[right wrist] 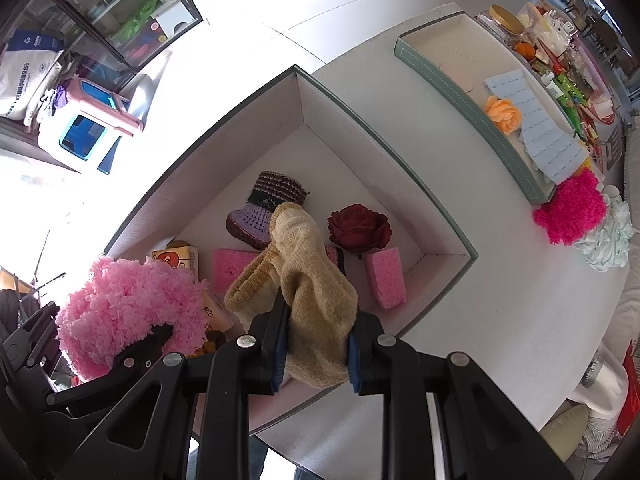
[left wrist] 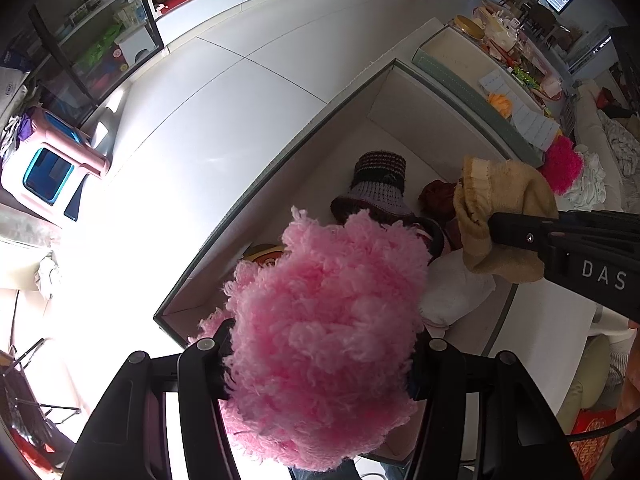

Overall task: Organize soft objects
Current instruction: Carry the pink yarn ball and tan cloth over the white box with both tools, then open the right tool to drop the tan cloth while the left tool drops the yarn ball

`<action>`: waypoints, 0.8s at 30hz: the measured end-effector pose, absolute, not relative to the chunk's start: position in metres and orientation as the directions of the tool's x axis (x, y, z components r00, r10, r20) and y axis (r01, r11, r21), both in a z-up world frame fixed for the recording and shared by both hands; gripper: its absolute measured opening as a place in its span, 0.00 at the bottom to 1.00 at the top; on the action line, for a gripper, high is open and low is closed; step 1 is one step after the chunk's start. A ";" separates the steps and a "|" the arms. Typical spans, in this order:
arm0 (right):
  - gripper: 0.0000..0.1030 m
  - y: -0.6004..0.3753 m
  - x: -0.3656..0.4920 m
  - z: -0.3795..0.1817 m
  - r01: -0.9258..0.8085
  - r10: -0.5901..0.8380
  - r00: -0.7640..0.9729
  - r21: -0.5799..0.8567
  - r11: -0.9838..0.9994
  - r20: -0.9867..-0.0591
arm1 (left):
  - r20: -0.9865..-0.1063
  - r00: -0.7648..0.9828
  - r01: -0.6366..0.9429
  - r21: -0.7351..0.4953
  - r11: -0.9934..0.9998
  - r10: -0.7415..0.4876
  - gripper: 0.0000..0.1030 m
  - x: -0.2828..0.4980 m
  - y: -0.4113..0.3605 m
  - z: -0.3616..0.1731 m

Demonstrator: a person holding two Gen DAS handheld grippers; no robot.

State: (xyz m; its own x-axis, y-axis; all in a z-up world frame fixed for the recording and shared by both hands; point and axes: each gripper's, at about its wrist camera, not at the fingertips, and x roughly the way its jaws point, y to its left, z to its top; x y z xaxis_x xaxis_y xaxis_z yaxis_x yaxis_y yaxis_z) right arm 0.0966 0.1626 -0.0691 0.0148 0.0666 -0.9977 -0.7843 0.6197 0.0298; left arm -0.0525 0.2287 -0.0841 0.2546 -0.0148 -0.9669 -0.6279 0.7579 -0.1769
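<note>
Over the box (right wrist: 448,220), left gripper (left wrist: 320,356) clamps a fluffy pink pompom (left wrist: 328,328); right gripper (right wrist: 316,354) pinches a limp tan sock (right wrist: 308,280), probably mid-length; both light, squashy.

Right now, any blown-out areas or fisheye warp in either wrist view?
Left wrist view: floor at left is blown out to white; the box rim bows with fisheye warp; the pink fluffy item fills the near field, slightly soft. Right wrist view: glare on the floor at left, box interior evenly lit, corners vignetted black.
</note>
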 end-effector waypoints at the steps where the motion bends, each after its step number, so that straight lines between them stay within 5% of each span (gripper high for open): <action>1: 0.26 0.163 0.097 -0.070 -0.785 0.065 0.015 0.029 0.619 -0.998 | -0.967 0.253 -0.627 -0.175 0.759 -0.015 0.57 -0.052 0.228 -0.085; 11: 0.26 0.166 0.103 -0.080 -0.788 0.039 0.016 0.012 0.616 -0.999 | -0.972 0.236 -0.626 -0.167 0.761 -0.019 0.58 -0.047 0.226 -0.091; 13: 0.30 0.167 0.103 -0.080 -0.790 0.035 0.015 0.010 0.613 -0.999 | -0.971 0.239 -0.621 -0.166 0.766 -0.017 0.66 -0.046 0.224 -0.090; 14: 0.41 0.167 0.104 -0.081 -0.790 0.035 0.002 0.020 0.613 -0.999 | -0.971 0.239 -0.621 -0.151 0.769 0.002 0.71 -0.046 0.223 -0.088; 16: 0.79 0.164 0.106 -0.083 -0.783 0.055 -0.035 0.061 0.619 -0.998 | -0.974 0.220 -0.623 -0.096 0.776 0.056 0.96 -0.045 0.220 -0.082; 17: 0.97 0.161 0.107 -0.081 -0.778 0.076 -0.035 0.075 0.624 -0.996 | -0.975 0.205 -0.628 -0.065 0.775 0.084 0.99 -0.044 0.219 -0.080; 24: 1.00 0.143 0.110 -0.057 -0.749 0.152 0.007 0.096 0.656 -0.988 | -0.960 0.265 -0.619 -0.092 0.780 0.096 0.99 -0.051 0.217 -0.059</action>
